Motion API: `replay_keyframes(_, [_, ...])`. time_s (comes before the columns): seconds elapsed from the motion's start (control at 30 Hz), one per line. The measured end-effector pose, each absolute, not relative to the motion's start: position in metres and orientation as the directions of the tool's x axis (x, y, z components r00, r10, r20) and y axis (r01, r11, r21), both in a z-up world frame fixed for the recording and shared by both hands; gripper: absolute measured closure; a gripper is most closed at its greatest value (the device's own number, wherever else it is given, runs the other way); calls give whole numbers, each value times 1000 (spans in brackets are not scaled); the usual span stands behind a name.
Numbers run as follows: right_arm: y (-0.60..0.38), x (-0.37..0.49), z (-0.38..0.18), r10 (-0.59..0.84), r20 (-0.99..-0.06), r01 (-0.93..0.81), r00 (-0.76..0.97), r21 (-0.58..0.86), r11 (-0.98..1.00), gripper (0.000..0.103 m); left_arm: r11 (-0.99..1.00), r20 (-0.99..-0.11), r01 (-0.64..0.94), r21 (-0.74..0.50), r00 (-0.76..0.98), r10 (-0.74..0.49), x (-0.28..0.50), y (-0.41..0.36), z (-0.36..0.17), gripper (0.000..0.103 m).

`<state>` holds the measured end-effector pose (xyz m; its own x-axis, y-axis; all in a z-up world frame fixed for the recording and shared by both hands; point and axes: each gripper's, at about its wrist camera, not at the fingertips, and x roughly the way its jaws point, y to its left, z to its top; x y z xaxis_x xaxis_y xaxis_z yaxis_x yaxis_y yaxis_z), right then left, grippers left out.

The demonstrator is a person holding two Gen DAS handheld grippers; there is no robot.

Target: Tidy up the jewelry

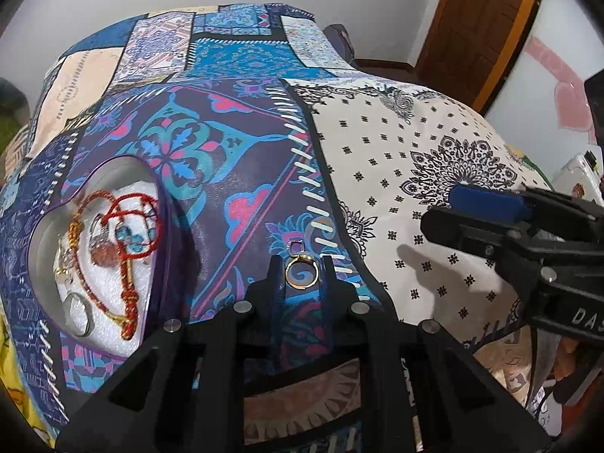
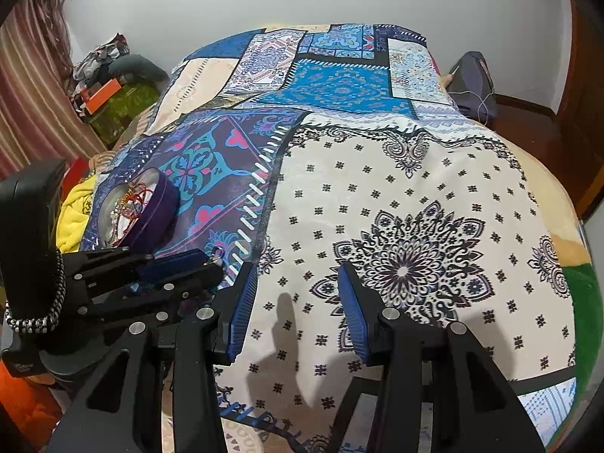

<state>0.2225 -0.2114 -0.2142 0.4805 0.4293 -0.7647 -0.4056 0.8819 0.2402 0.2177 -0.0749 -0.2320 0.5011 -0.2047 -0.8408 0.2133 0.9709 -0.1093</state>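
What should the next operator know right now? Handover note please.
Left gripper: shut on the gold ring, low over the bedspread.
Right gripper: open, empty, over the white patch.
Heart box, left of the ring: open, already holds red cord, charms and a silver ring.
Done: those pieces are boxed.
Left: carry the gold ring into the box. I see no other loose jewelry.

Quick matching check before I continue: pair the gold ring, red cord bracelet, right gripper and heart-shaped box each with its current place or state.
1. gold ring
2. red cord bracelet
3. right gripper
4. heart-shaped box

A. open, empty, over the white patch
B. purple-walled, on the bedspread
C. between the left gripper's fingers
D. lying in the box

Pairs: 1-C, 2-D, 3-A, 4-B
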Motion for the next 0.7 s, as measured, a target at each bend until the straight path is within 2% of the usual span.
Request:
replay_keyframes(0.57, [-152,228,-233,472,-783,-507,405,237,829,63,980,-740,133,-148,642,-199,190,-24,-172,86])
replay_keyframes(0.6, [-149,229,-234,471,-785,-509,402,236,828,64,980,-739,129,-150,644,-198,189,-22,-171,86])
replay_keyframes(0.67, [-141,232,-240,468,-795,-519,386,233,823,75,980,-739,126,-152,644,-197,188,-20,-171,86])
replay_keyframes(0.7, [-139,231,-240,461,-793,-523,397,217,824,75,980,-741,126,-154,642,-199,187,-19,-172,86])
